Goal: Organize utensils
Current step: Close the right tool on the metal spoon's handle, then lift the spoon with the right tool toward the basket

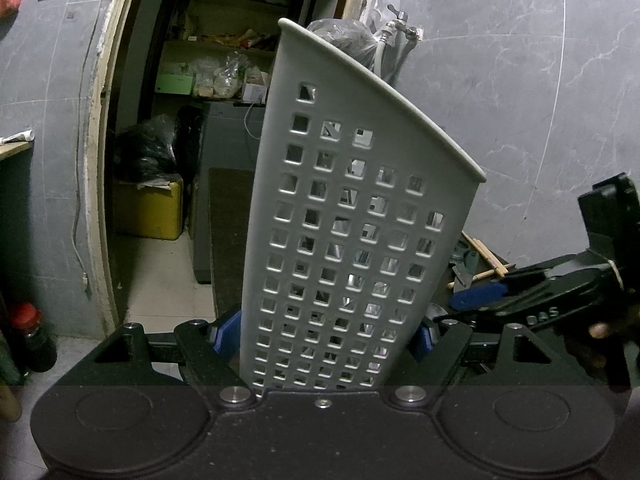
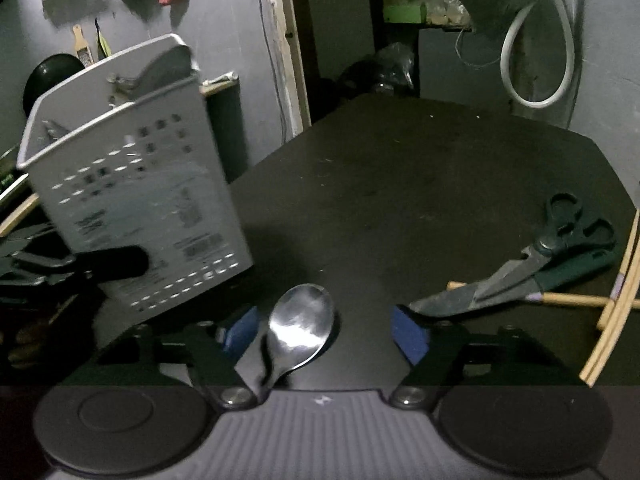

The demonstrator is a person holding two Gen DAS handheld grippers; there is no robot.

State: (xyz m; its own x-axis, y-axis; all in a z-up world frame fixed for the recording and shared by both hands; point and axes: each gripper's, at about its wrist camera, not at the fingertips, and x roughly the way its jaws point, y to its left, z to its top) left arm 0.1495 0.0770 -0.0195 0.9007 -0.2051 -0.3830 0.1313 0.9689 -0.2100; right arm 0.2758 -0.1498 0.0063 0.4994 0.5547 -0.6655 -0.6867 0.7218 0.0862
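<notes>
- I am clamping my left gripper (image 1: 322,336) on the tall grey perforated plastic utensil caddy (image 1: 352,220), its blue pads pressing the two narrow sides near the base; I judge this is to steady it, tilted, so that its open top is facing my other hand.
- My right gripper (image 2: 324,332) is hanging open over the dark tabletop (image 2: 420,184), and the shiny steel spoon (image 2: 300,324) is lying between the blue pads with a gap on each side, so nothing is being gripped yet.
- The bowl is pointing away from me and the handle is running back under my body; I judge I am lining up to close on it.
- Inside the caddy, a grey rounded tool head and some metal pieces are poking above the rim; I cannot tell what they are.
- Black-handled scissors (image 2: 560,240), a green-handled knife (image 2: 500,288) and pale wooden chopsticks (image 2: 616,312) are lying loose to my right, still waiting outside the caddy.
</notes>
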